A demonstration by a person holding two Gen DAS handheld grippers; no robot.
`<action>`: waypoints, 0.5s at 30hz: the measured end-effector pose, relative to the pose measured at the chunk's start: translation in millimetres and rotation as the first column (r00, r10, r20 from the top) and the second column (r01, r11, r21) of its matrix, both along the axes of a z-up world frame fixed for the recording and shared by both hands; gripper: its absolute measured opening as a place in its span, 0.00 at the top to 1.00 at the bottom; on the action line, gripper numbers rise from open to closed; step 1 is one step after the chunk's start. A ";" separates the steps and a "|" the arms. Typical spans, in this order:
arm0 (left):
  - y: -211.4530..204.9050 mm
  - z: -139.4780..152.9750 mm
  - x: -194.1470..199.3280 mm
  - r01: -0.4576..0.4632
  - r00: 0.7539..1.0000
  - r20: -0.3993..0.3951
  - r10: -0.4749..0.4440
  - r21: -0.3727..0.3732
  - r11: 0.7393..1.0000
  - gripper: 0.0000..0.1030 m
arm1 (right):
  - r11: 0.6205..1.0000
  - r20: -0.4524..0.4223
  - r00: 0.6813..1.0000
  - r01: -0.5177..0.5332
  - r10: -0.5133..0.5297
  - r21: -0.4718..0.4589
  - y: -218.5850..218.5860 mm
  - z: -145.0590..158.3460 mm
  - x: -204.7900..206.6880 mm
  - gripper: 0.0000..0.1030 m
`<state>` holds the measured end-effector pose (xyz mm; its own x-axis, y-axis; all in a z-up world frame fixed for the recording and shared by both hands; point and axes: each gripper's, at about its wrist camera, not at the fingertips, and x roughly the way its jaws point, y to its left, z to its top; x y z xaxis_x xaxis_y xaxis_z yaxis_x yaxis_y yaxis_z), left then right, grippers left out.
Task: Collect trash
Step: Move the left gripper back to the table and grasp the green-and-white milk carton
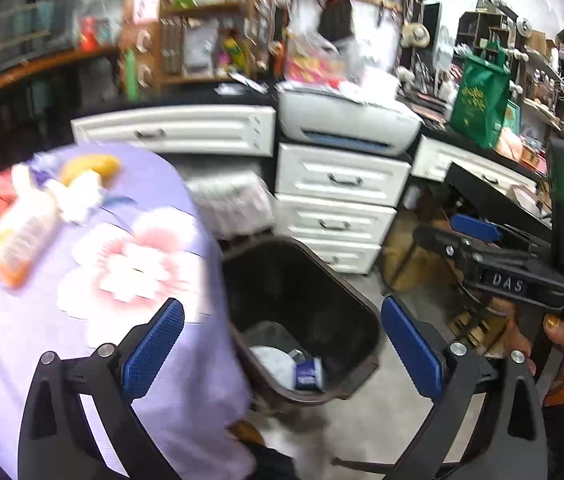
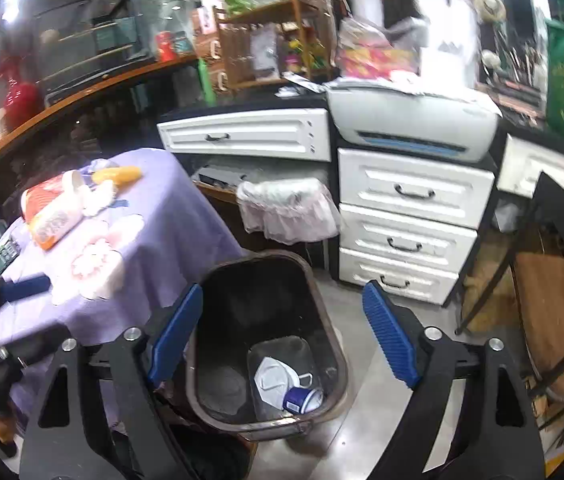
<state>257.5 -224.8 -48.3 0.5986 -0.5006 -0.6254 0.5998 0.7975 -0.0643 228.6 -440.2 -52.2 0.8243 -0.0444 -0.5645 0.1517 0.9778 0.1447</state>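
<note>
- Both claws spread, nothing between: left gripper, right gripper, above the bin.
- Risk: reaching for the orange packet could snag the purple tablecloth, dragging items off.

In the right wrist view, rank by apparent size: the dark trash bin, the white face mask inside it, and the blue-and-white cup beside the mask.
1. Trash bin, by far largest.
2. Face mask.
3. Cup, smallest, though partly hidden.

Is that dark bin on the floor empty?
No. The bin holds a white mask and a small blue-and-white container at its bottom.
</note>
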 end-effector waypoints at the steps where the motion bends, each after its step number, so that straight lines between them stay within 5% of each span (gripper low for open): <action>1: 7.8 5.7 -0.5 -0.011 1.000 0.021 0.011 0.003 1.000 0.05 | 1.000 0.007 1.000 -0.015 0.015 -0.004 6.7 4.4 1.7 0.19; 7: 54.7 21.8 -4.7 -0.068 0.990 0.128 0.062 0.046 0.997 0.05 | 0.994 0.043 0.993 -0.105 0.106 -0.021 53.2 23.5 10.7 0.15; 15: 141.4 27.2 2.8 -0.201 0.975 0.106 0.194 0.064 0.977 0.05 | 0.957 0.039 0.957 -0.284 0.286 -0.051 133.1 34.5 33.1 0.11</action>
<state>260.2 -83.4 -21.1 0.7414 -0.3207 -0.5895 0.4305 0.9012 0.0510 261.7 -307.1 -17.7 0.8312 0.1721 -0.5287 -0.1399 0.9850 0.1006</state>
